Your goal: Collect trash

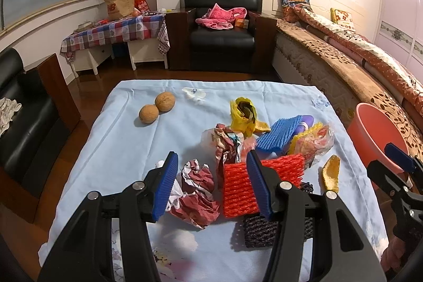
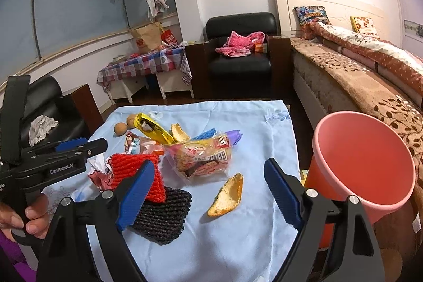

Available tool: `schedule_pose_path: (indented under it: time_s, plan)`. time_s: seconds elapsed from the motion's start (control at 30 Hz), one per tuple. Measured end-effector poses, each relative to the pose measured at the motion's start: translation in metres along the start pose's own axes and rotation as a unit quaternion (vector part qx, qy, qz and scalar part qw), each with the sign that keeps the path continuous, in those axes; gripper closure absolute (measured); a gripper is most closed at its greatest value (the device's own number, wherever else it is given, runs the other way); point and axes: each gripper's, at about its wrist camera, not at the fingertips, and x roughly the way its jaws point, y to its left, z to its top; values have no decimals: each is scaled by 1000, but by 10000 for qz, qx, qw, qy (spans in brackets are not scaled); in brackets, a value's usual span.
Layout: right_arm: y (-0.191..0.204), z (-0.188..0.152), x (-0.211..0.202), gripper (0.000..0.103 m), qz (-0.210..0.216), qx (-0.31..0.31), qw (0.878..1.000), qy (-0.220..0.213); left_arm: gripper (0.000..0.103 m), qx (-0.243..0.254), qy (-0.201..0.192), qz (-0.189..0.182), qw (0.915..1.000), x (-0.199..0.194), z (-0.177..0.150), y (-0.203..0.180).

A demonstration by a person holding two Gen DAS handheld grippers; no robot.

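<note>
Trash lies on a light blue cloth-covered table: a crumpled red-and-white wrapper, a red foam net, a dark foam net, a blue foam net, a yellow bag, a clear snack wrapper and an orange peel. My left gripper is open just above the crumpled wrapper and red net. My right gripper is open above the orange peel and dark net. A pink bin stands at the table's right edge.
Two walnuts lie at the table's far left. A black armchair stands behind, a bed along the right, a checked side table at the back left, and a black sofa at the left.
</note>
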Motion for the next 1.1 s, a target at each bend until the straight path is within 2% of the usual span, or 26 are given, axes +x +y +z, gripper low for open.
schedule_pose_path:
  time_s: [0.27, 1.1]
  plan:
    - [-2, -1, -1, 20, -77, -20, 9999, -101, 49, -10, 36, -30, 10000, 2, -2, 4]
    - [0, -5, -2, 24, -43, -107, 9999, -43, 49, -14, 100, -38, 9999, 9, -11, 4]
